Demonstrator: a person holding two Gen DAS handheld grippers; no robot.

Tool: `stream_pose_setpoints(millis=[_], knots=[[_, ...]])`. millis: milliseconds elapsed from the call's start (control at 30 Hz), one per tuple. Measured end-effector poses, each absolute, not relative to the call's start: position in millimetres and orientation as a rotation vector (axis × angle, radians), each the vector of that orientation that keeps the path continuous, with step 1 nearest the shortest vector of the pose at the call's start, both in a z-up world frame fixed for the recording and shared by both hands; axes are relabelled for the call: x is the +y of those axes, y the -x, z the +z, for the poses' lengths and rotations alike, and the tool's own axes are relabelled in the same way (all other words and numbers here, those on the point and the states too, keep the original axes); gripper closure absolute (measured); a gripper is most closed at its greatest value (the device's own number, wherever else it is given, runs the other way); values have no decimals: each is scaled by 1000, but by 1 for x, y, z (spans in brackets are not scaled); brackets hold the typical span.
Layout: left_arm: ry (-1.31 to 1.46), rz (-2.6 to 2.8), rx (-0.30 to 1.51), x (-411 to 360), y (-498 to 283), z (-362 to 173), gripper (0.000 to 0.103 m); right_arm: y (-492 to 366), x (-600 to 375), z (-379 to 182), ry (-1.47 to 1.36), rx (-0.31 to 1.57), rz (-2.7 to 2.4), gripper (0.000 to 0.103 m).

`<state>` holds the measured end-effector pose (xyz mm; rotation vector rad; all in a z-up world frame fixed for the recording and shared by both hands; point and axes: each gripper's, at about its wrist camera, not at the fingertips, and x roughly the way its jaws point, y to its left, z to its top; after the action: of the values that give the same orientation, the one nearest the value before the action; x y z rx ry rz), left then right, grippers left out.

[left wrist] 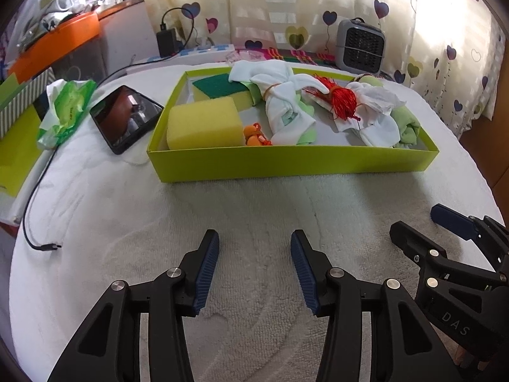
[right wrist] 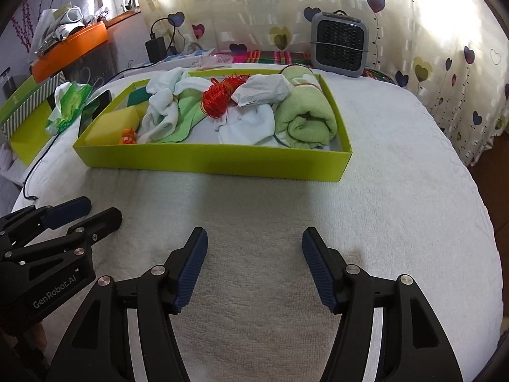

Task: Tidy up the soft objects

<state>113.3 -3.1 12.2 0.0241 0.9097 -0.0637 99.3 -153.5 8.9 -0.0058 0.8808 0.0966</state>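
A lime-green shallow box point(left wrist: 286, 162) point(right wrist: 203, 162) sits on the white towel-covered table. It holds a yellow sponge point(left wrist: 203, 124) point(right wrist: 109, 124), a green-topped sponge point(left wrist: 219, 87), a small orange toy point(left wrist: 254, 133), white cloths point(left wrist: 286, 102) point(right wrist: 162, 108), a red tassel point(left wrist: 342, 97) point(right wrist: 219, 97) and a rolled green towel point(right wrist: 303, 117). My left gripper point(left wrist: 254, 238) is open and empty, on the near side of the box. My right gripper point(right wrist: 251, 235) is open and empty beside it, and shows in the left wrist view point(left wrist: 413, 219).
A black phone point(left wrist: 125, 117) and a green wipes pack point(left wrist: 65, 108) lie left of the box. A black cable point(left wrist: 35, 210) trails at the table's left edge. A grey fan point(left wrist: 361, 46) point(right wrist: 340, 43) stands behind the box. A second lime box point(right wrist: 28, 117) is at far left.
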Motion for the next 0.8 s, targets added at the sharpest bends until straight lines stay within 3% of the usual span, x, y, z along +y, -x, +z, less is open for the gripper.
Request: stream_pose_setpoints(millis=[800], knots=[[-30, -54, 887, -6, -112, 11, 52, -94, -151, 7, 29, 889, 65, 37]])
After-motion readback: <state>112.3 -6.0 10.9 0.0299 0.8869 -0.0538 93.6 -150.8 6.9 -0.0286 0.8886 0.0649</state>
